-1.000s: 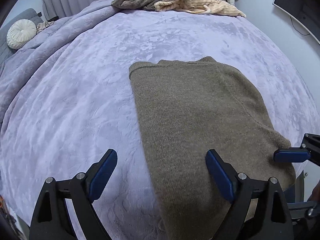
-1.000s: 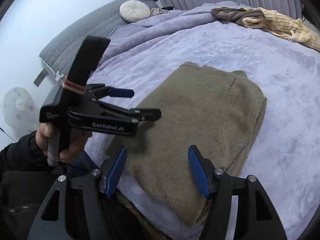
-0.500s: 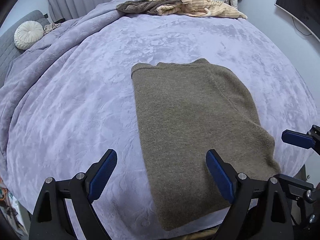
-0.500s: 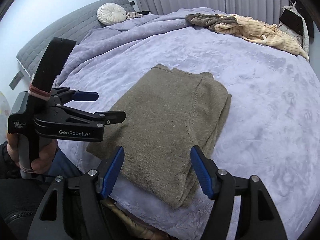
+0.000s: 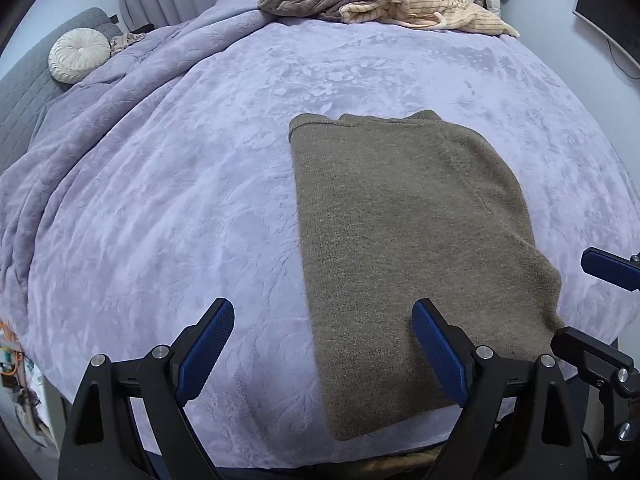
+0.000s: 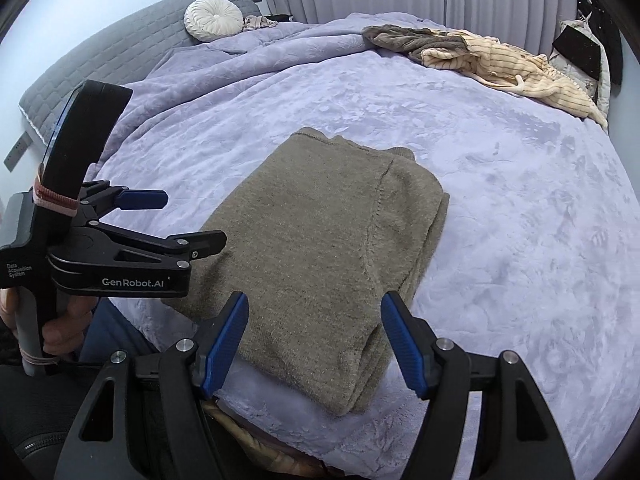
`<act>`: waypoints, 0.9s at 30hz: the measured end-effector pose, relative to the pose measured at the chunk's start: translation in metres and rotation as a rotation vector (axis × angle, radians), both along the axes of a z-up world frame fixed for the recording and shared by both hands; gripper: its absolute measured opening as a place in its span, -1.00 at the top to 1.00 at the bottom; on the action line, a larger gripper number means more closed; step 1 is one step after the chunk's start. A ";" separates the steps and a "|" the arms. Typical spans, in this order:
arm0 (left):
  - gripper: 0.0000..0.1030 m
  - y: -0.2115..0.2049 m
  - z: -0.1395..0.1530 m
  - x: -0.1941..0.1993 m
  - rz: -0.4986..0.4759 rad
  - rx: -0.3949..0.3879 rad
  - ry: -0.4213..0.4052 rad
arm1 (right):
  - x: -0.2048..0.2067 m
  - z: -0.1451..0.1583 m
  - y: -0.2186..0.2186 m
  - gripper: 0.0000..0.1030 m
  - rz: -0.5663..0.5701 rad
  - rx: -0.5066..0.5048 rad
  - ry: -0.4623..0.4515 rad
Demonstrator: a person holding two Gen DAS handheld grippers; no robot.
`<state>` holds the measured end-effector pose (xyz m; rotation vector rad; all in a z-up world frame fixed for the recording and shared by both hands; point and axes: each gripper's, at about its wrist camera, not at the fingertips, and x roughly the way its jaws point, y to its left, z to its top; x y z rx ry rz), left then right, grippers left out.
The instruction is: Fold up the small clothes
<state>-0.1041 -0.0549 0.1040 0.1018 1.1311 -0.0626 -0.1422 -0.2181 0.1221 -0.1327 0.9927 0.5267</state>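
Note:
An olive-brown knit sweater (image 5: 404, 248) lies folded into a long rectangle on the lilac bed cover, its near end at the bed's front edge. It also shows in the right wrist view (image 6: 320, 248). My left gripper (image 5: 324, 344) is open and empty, held above the sweater's near left edge. My right gripper (image 6: 314, 340) is open and empty, above the sweater's near end. The left gripper also shows in the right wrist view (image 6: 180, 220), at the left, off the sweater's side. The right gripper's fingertip (image 5: 608, 268) shows at the right edge of the left wrist view.
A pile of unfolded clothes, brown and cream striped (image 5: 384, 4), lies at the bed's far edge, also in the right wrist view (image 6: 480, 56). A round white cushion (image 5: 78, 54) sits by the grey headboard (image 6: 100, 68). The lilac cover (image 5: 180, 200) is bunched at the left.
Both grippers have pulled back and risen away from the sweater; more of the bed and its front edge shows. The sweater has stayed in place. Both grippers stay open.

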 end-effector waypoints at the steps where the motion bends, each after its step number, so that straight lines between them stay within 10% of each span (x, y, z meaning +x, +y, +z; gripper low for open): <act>1: -0.77 0.000 -0.001 0.000 -0.004 0.005 0.003 | 0.000 -0.001 0.001 -0.40 0.003 -0.005 0.001; 27: -0.77 -0.003 -0.004 0.004 -0.023 -0.012 0.023 | 0.005 -0.003 0.006 -0.40 0.014 -0.016 0.015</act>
